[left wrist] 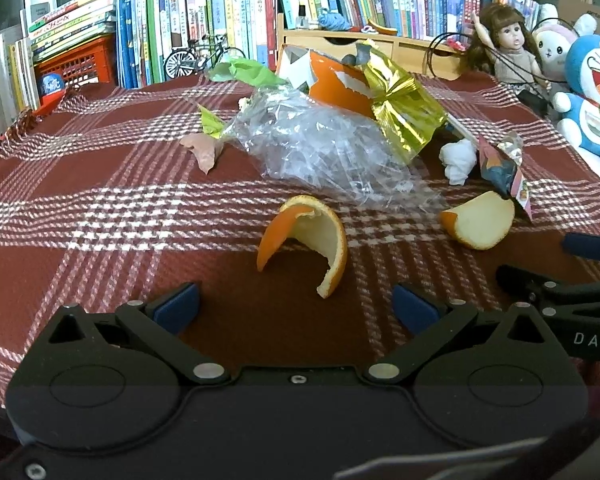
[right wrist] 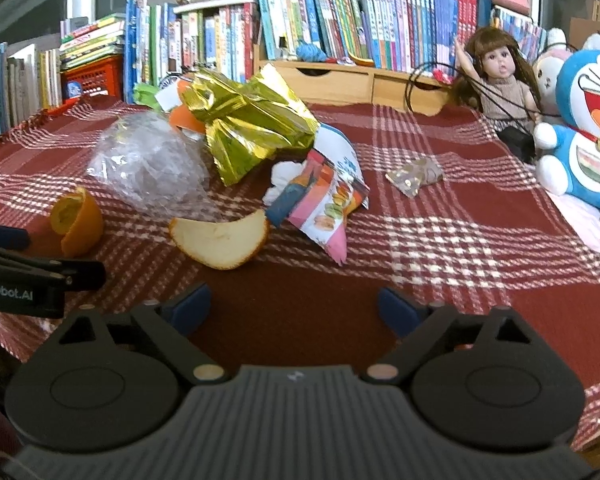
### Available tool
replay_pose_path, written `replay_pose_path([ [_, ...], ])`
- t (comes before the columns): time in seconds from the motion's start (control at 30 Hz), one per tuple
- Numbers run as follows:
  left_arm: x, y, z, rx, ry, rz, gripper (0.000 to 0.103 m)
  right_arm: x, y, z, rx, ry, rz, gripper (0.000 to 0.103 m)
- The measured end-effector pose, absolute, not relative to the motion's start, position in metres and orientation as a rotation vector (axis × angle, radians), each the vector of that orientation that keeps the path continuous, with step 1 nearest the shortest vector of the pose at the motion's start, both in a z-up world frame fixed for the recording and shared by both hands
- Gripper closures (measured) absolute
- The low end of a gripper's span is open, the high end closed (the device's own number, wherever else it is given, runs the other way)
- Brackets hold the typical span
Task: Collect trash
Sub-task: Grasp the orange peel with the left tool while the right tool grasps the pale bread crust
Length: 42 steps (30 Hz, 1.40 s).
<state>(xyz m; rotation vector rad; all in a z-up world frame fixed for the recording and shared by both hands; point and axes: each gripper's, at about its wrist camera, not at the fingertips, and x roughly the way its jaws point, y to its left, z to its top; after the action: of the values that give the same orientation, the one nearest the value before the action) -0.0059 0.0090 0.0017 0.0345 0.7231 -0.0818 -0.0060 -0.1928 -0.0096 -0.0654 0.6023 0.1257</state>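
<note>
On my far left a red crate [left wrist: 82, 62] sits under stacked books, at the back edge of the desk [left wrist: 100, 248] with its red plaid cloth. Moving right, a dry leaf [left wrist: 204, 150] lies just beside a crumpled clear plastic bag [left wrist: 320, 148], and a green wrapper [left wrist: 244, 70] sits behind them. My left tongs [left wrist: 296, 308] are spread wide and hold nothing; a curled orange peel [left wrist: 312, 244] stands on the cloth just ahead of them, untouched. Behind the bag a gold foil bag [left wrist: 404, 108] leans on a torn orange carton [left wrist: 336, 84]. Further right lies a second orange peel [right wrist: 224, 242], pith up, just ahead of my right tongs [right wrist: 294, 310], which are also released and empty. Beside that peel is a pink snack wrapper [right wrist: 324, 208] with a white tissue wad [right wrist: 284, 174] behind it, then a small spotted wrapper [right wrist: 414, 176] apart on the cloth. A doll [right wrist: 500, 80] and a blue plush cat [right wrist: 588, 128] sit along the right edge.
</note>
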Motion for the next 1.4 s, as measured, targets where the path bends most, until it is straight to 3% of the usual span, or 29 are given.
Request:
replay_pose_path([
  [0.33, -0.02, 0.02, 0.024, -0.047, 0.612, -0.171, 0.013, -0.012, -0.182, -0.002, -0.075, 0.561, 0.248, 0.032],
  [0.4, -0.02, 0.019, 0.026, -0.042, 0.606, -0.179, 0.017, -0.008, -0.179, -0.002, -0.082, 0.572, 0.253, 0.033],
  [0.7, -0.007, 0.012, 0.015, 0.04, 0.589, -0.15, 0.018, 0.01, -0.165, -0.003, -0.133, 0.527, 0.265, 0.03],
  [0.77, -0.002, 0.01, 0.013, 0.054, 0.588, -0.151, 0.026, 0.015, -0.163, -0.004, -0.137, 0.527, 0.269, 0.03],
  [0.8, 0.001, 0.01, 0.012, 0.057, 0.596, -0.151, 0.036, 0.016, -0.162, -0.005, -0.138, 0.527, 0.271, 0.03],
  [0.83, 0.003, 0.011, 0.01, 0.051, 0.606, -0.15, 0.046, 0.017, -0.162, -0.005, -0.138, 0.527, 0.271, 0.034],
  [0.9, 0.004, 0.013, 0.008, 0.029, 0.627, -0.154, 0.054, 0.016, -0.16, -0.005, -0.138, 0.522, 0.272, 0.039],
  [1.27, -0.016, 0.019, 0.017, 0.038, 0.578, -0.159, 0.055, 0.008, -0.166, -0.002, -0.105, 0.511, 0.273, 0.048],
  [1.3, -0.015, 0.018, 0.016, 0.037, 0.58, -0.163, 0.051, 0.007, -0.166, -0.003, -0.105, 0.512, 0.273, 0.048],
  [1.4, -0.007, 0.015, 0.009, 0.028, 0.59, -0.162, 0.028, 0.009, -0.163, -0.004, -0.127, 0.511, 0.272, 0.047],
])
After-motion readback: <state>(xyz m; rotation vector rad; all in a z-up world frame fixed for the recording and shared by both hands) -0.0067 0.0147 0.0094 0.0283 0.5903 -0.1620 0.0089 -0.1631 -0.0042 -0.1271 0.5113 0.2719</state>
